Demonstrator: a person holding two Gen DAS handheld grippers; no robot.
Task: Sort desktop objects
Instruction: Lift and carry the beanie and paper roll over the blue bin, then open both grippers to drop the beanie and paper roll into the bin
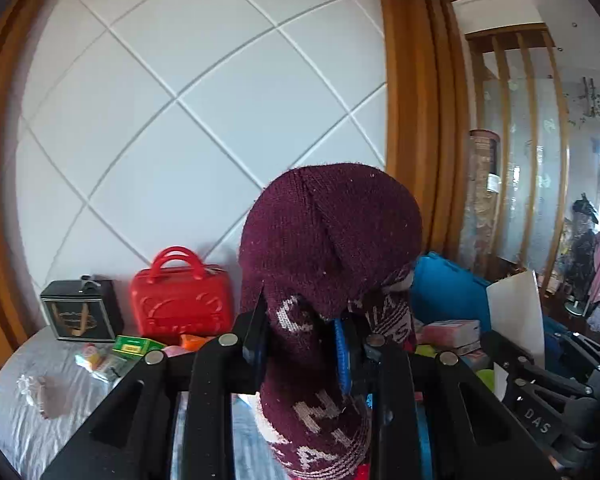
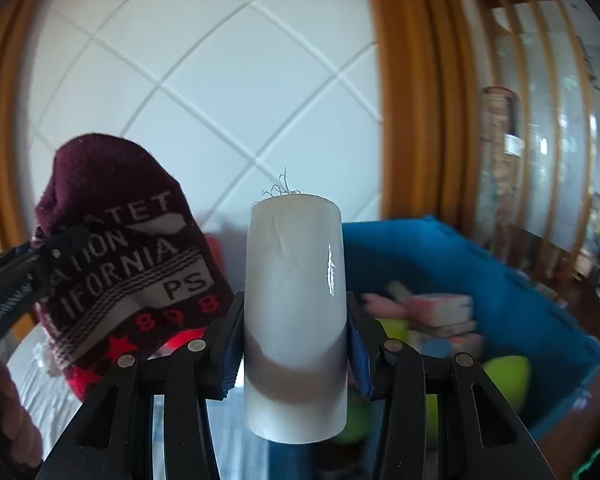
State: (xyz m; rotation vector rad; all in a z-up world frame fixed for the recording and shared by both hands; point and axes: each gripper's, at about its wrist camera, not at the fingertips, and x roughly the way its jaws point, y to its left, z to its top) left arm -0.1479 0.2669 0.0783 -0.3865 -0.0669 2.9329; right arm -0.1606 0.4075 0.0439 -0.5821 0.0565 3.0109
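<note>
Clamped in your left gripper (image 1: 304, 344), the maroon sock (image 1: 324, 248) hangs clear; your right gripper (image 2: 296, 344) pinches the white cylinder (image 2: 296, 304), probably bound for the blue bin (image 2: 500, 280).

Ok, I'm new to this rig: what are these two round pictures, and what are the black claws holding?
Each picture comes from a fisheye camera on a hand-held gripper, looking forward along its two fingers; a person carries one in each hand. In the left wrist view, the left gripper is shut on a maroon knitted sock with lettering. In the right wrist view, the right gripper is shut on a white cylinder, with the same sock at the left. Behind, on the grey-covered table, stand a red toy case, a black box and a green box. A blue bin at the right already holds small items.
</note>
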